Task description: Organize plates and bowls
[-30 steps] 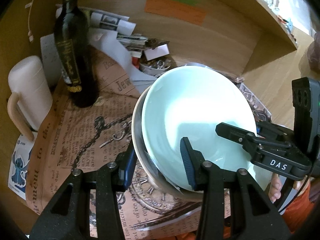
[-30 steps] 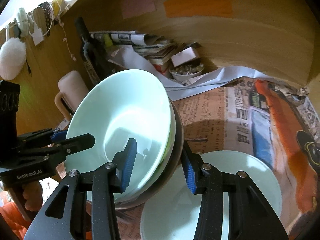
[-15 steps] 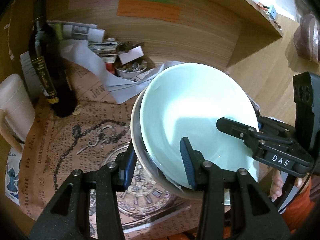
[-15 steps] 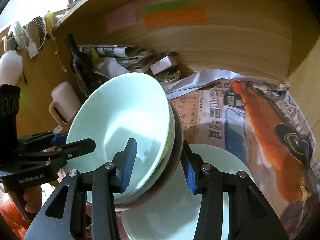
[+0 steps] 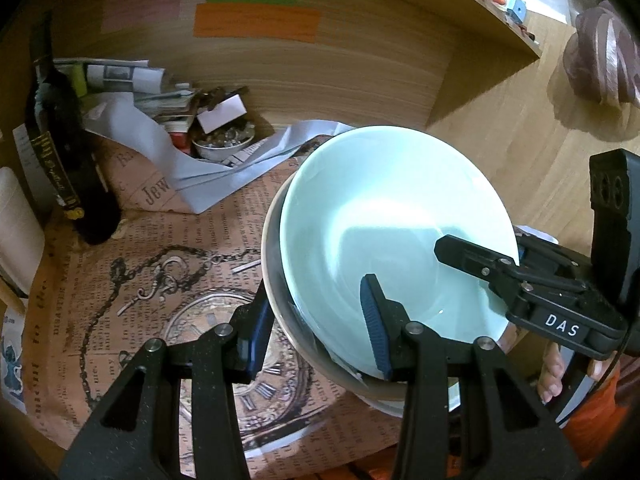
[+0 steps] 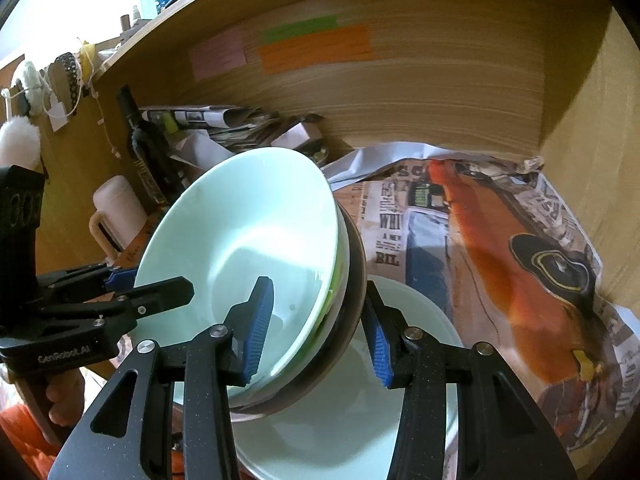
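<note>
I have the left gripper clamped on the near rim of the bowl stack, one finger inside the pale green top bowl, one outside the stack. My right gripper pinches the opposite rim the same way. The stack tilts between both, above a pale plate lying under my right fingers on the newspaper-covered desk.

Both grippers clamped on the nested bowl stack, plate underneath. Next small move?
Probably lower the bowl stack onto the pale plate. The left gripper and right gripper each pinch opposite rims, the stack is tilted, and the plate lies directly beneath.
</note>
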